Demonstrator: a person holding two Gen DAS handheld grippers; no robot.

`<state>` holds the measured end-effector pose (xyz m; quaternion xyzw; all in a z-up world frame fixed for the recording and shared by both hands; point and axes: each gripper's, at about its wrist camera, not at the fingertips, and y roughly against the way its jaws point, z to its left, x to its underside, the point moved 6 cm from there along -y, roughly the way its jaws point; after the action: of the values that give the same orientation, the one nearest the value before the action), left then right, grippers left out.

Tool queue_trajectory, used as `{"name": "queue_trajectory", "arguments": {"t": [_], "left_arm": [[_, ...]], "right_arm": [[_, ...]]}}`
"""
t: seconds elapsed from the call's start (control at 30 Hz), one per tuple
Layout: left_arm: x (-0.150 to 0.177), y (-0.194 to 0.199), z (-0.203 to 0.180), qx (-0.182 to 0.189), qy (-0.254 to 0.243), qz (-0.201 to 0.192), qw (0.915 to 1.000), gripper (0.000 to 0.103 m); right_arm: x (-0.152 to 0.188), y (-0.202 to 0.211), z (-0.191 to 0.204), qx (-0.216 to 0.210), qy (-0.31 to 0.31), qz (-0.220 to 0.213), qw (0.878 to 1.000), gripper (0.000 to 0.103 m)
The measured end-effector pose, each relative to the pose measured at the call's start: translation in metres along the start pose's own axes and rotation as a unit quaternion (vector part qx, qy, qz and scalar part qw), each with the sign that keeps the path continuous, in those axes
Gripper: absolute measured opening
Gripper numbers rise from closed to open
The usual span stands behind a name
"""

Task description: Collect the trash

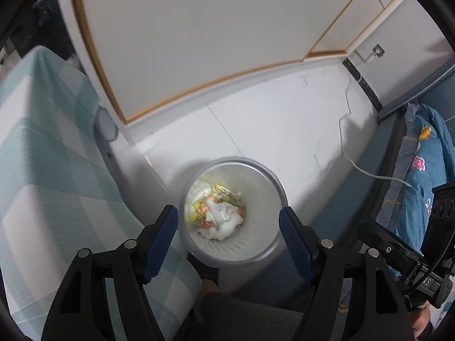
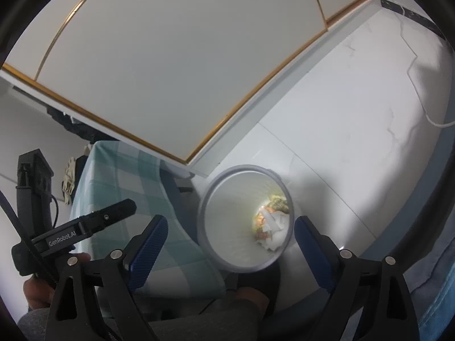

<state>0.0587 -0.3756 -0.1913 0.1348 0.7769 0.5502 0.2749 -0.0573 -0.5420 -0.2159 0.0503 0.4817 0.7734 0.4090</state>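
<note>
A round white waste bin point(image 1: 257, 245) stands on the pale floor, seen from above. Inside lie a crumpled white tissue point(image 1: 226, 218) and yellow and orange wrappers point(image 1: 220, 194). My left gripper point(image 1: 227, 211) hangs above the bin's mouth, open, with nothing between its blue pads. My right gripper point(image 2: 231, 221) is also open and empty, above the bin point(image 2: 224, 227), with the trash point(image 2: 270, 227) showing on the bin's right side. A black finger point(image 2: 113, 213) of the left gripper reaches in from the left in the right wrist view.
A table under a green-checked cloth point(image 1: 42, 170) stands close on the bin's left. A white cabinet door with gold trim point(image 1: 199, 42) is behind it. A white cable point(image 1: 366, 170) lies on the floor; blue floral bedding point(image 1: 426, 170) is at right. A person's foot point(image 2: 250, 292) is beside the bin.
</note>
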Motion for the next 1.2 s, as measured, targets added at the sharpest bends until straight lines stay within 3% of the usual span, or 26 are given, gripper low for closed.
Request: {"name": "queue_trajectory", "arguments": {"t": [0.33, 1.2], "left_arm": [[0.002, 0.024, -0.007, -0.013, -0.006, -0.038, 0.9992, 0.070], [0.010, 0.039, -0.006, -0.025, -0.003, -0.050, 0.9984, 0.070]], "right_arm": [[0.001, 0.013, 0.018, 0.000, 0.026, -0.009, 1.000, 0.094], [0.002, 0.020, 0.019, 0.000, 0.029, -0.014, 0.999, 0.094]]}}
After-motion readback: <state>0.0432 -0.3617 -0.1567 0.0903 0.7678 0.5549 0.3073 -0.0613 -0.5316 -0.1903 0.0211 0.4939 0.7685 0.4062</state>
